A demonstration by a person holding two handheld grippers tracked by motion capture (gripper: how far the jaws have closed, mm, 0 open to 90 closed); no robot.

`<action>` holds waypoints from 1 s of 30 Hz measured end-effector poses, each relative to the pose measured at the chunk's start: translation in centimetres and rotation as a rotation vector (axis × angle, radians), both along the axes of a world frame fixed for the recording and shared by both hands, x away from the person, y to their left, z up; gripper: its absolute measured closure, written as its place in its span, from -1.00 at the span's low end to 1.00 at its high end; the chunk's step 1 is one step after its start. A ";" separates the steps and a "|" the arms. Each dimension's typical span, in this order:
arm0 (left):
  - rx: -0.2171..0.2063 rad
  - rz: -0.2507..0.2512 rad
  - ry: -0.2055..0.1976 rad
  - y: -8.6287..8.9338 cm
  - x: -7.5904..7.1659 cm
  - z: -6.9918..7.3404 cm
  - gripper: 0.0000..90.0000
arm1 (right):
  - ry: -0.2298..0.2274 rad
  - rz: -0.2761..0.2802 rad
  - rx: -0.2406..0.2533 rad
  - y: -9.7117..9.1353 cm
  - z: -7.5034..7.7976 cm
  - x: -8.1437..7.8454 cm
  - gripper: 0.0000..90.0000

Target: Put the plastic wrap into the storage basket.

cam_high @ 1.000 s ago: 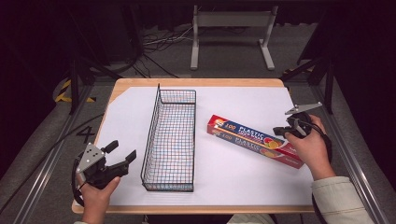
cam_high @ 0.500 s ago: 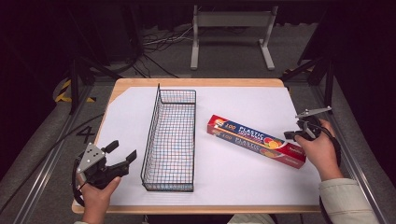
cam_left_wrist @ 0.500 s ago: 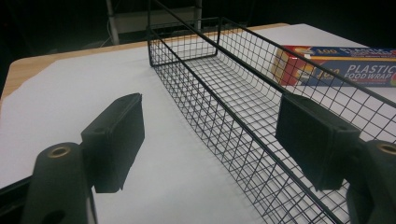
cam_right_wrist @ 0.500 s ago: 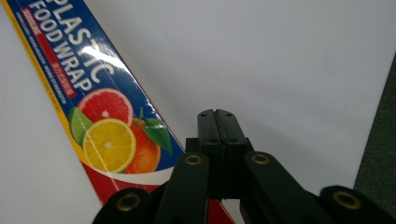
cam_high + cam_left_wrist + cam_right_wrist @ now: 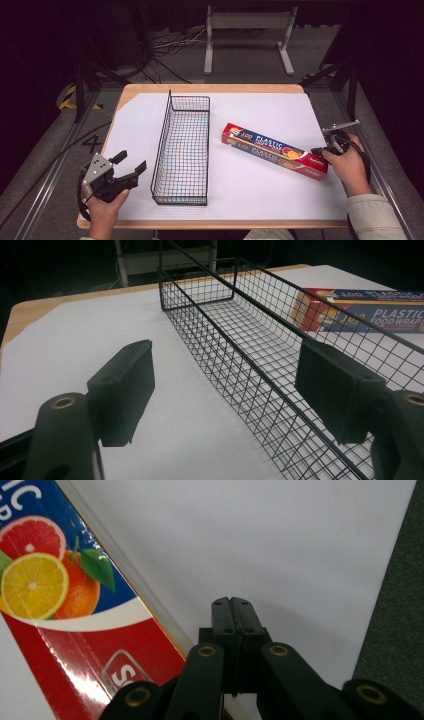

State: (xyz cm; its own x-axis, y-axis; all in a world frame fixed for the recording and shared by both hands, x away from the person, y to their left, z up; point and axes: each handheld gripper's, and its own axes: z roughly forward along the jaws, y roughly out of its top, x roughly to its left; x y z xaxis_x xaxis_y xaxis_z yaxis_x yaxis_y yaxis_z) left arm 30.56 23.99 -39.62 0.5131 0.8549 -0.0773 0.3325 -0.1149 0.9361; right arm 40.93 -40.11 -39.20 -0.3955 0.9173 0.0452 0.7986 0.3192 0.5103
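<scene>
Two grippers are resting low: the right gripper [image 5: 232, 605], jaws clenched on nothing, is lying beside the red-and-blue wrap box [image 5: 275, 150] right of the basket [image 5: 182, 150]; the left gripper [image 5: 131, 165] is gaping wide.

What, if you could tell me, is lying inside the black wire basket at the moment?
Nothing lies inside the wire basket: through its mesh floor, only the white sheet under it shows. The plastic food wrap box lies outside, to its right. No part of the basket's inside is covered.

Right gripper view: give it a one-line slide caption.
Shut right gripper poised beside the end of the plastic food wrap box, above the white table cover.
</scene>
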 end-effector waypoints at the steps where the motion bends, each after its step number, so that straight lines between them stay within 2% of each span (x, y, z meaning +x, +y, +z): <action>1: 0.000 0.000 0.000 0.0 0.0 0.0 -0.46 | 0.007 0.001 -0.002 0.0 0.0 0.0 1.00; 8: -0.001 0.003 0.000 0.0 0.0 0.0 -0.46 | 0.025 -0.008 0.002 -0.2 0.2 -0.4 1.00; 16: -0.006 0.000 -0.003 -0.1 0.1 0.0 -0.46 | 0.054 0.020 0.015 0.4 0.2 -1.7 1.00; 20: -0.010 -0.001 -0.001 -0.1 0.1 0.0 -0.46 | 0.064 0.043 0.049 0.5 0.0 -2.8 1.00; 24: -0.008 -0.004 -0.002 -0.2 0.1 0.1 -0.46 | 0.080 0.065 0.060 1.1 0.0 -4.0 1.00; 30: -0.009 -0.005 -0.002 -0.3 0.2 0.1 -0.46 | 0.107 0.126 0.035 2.3 -0.2 -5.3 1.00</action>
